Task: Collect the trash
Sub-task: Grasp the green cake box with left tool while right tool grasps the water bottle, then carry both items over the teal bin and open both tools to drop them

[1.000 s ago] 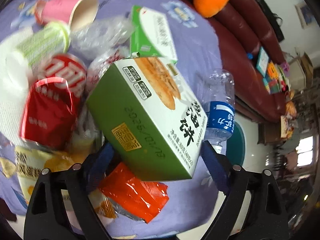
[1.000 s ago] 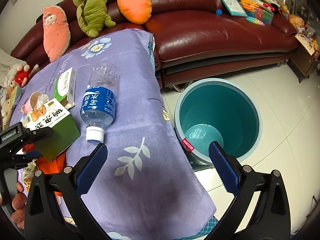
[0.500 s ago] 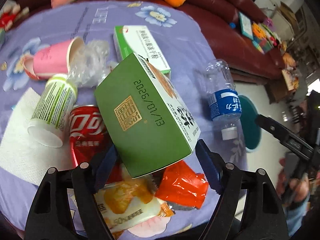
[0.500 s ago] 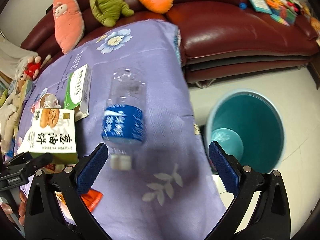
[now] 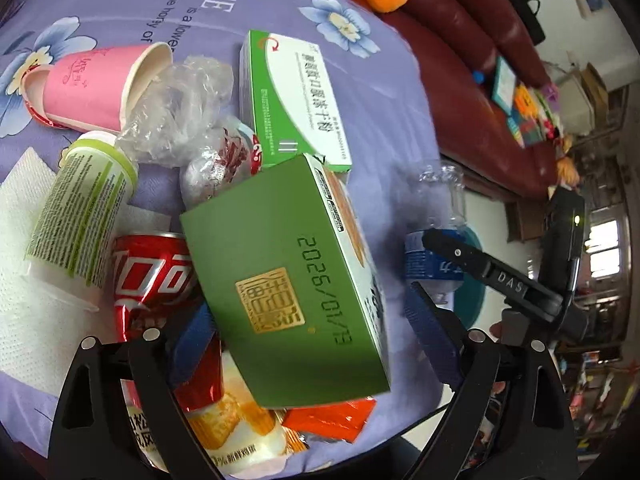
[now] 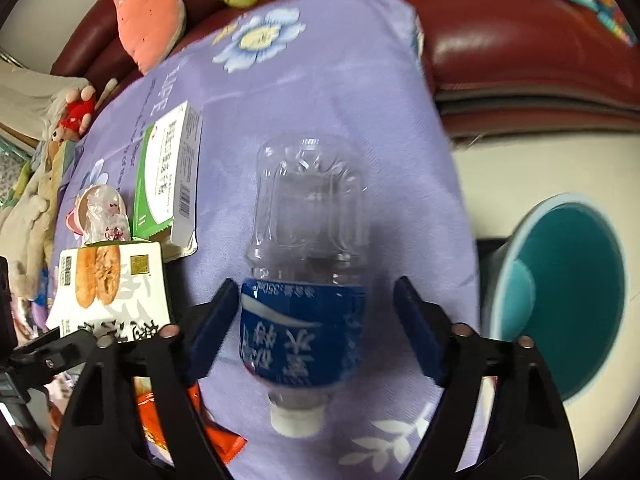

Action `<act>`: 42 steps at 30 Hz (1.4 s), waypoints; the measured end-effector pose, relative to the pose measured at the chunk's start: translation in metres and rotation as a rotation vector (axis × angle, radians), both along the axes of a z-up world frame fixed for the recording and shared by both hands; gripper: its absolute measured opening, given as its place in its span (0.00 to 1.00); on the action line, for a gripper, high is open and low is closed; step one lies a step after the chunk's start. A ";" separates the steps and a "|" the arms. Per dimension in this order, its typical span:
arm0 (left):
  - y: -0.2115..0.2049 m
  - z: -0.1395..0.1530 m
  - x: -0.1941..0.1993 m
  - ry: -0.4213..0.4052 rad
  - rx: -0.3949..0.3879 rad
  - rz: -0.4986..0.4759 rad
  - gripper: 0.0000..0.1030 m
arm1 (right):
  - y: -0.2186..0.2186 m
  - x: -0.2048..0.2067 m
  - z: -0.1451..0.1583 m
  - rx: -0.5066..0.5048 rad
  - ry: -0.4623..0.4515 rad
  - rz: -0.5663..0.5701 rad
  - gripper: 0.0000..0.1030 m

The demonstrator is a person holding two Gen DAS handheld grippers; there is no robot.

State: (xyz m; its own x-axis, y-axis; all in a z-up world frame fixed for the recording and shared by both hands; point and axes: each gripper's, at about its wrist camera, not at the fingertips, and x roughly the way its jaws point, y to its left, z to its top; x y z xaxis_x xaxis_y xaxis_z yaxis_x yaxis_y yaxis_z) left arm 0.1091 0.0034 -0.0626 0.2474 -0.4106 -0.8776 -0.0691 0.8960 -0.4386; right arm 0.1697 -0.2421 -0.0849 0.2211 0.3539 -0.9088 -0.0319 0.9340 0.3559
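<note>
Left gripper [image 5: 308, 344] pads clamp the green box [image 5: 288, 280], held above a can [image 5: 152, 276] and wrappers on the purple cloth [image 5: 380, 112]. Right gripper [image 6: 312, 320]: jaws just closing, w/ bottle [image 6: 306, 272] lying between; pads not yet pressing. Bin [image 6: 560, 300] beside table.

"2026/01/13" on green box [image 5: 288, 292]

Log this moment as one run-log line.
left gripper: shut on green box | right gripper: closing around water bottle, pads not touching | bin: beside table, open
</note>
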 end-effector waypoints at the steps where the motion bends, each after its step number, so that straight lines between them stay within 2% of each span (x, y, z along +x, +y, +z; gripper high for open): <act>1: -0.001 -0.002 0.000 -0.005 0.022 -0.004 0.75 | 0.001 0.002 -0.004 0.018 0.013 0.003 0.64; 3: -0.004 0.000 -0.002 -0.023 0.028 -0.020 0.71 | 0.006 0.004 -0.007 0.021 0.007 0.013 0.61; 6: -0.013 0.015 -0.008 -0.092 0.120 -0.049 0.67 | 0.012 -0.005 -0.001 0.015 -0.036 0.041 0.60; 8: -0.018 0.026 -0.014 -0.142 0.180 -0.071 0.67 | 0.011 -0.015 0.004 0.030 -0.055 0.037 0.60; 13: -0.025 0.046 -0.025 -0.213 0.238 -0.080 0.67 | -0.006 -0.039 0.015 0.073 -0.083 -0.016 0.60; 16: -0.040 0.058 -0.030 -0.248 0.247 -0.111 0.67 | -0.021 -0.051 0.026 0.075 -0.115 -0.046 0.60; 22: -0.099 0.078 -0.028 -0.341 0.259 -0.224 0.67 | -0.075 -0.078 0.048 0.074 -0.195 -0.193 0.60; 28: -0.174 0.081 -0.014 -0.401 0.219 -0.370 0.67 | -0.164 -0.102 0.062 0.003 -0.263 -0.403 0.60; 31: -0.213 0.073 -0.009 -0.406 0.196 -0.441 0.67 | -0.201 -0.110 0.055 -0.042 -0.250 -0.481 0.60; 35: -0.257 0.057 -0.001 -0.398 0.187 -0.516 0.67 | -0.238 -0.112 0.027 -0.065 -0.187 -0.540 0.60; 42: -0.302 0.026 0.023 -0.350 0.207 -0.587 0.67 | -0.262 -0.097 -0.014 -0.051 -0.114 -0.560 0.61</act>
State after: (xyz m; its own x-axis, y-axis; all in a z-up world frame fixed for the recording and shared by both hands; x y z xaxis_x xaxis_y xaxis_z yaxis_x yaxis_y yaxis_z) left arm 0.1319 -0.2989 -0.0371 0.3182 -0.3954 -0.8616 0.5635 0.8097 -0.1635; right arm 0.0729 -0.5037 -0.0993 0.4602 0.1109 -0.8809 0.4372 0.8352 0.3335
